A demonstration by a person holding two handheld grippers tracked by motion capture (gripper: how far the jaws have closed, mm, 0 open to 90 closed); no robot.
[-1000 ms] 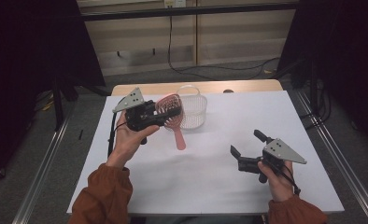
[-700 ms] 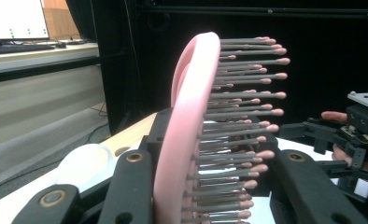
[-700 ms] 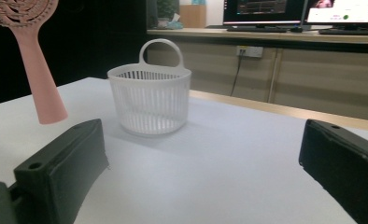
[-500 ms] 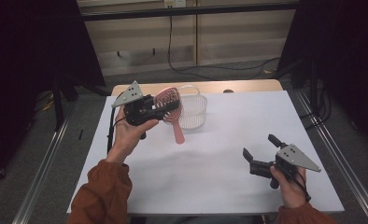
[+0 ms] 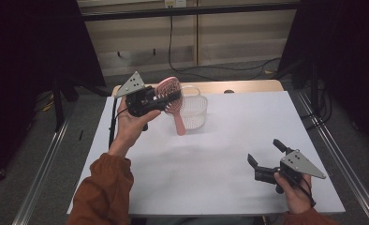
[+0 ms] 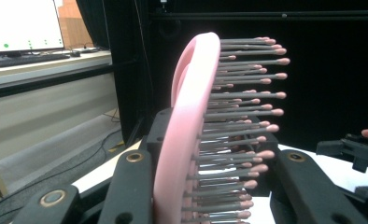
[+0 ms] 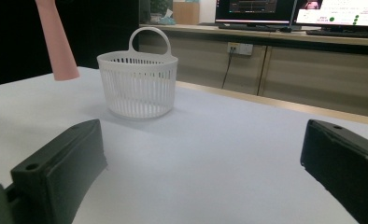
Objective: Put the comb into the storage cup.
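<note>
My left gripper (image 5: pixel 170 96) is shut on the head of a pink hairbrush (image 5: pixel 174 104), held in the air over the table's far left. The brush handle (image 5: pixel 179 123) hangs down beside a white plastic basket (image 5: pixel 195 110). In the left gripper view the brush (image 6: pixel 187 116) stands between the jaws of the left gripper (image 6: pixel 210 158), bristles pointing right. My right gripper (image 5: pixel 264 152) is open and holds nothing, low over the table's near right corner. In the right gripper view its jaws (image 7: pixel 205 172) stand wide apart, facing the basket (image 7: pixel 138 86) and the handle tip (image 7: pixel 56 42).
The white table (image 5: pixel 229 140) is bare between the basket and my right gripper. The right gripper (image 6: pixel 350 149) also appears far off in the left gripper view. Dark curtains flank the table, with a counter and monitors (image 7: pixel 266 9) behind it.
My left hand has lifted the brush slightly, bringing it closer to the basket. My right gripper has drifted to the right and toward the near edge, still open.
</note>
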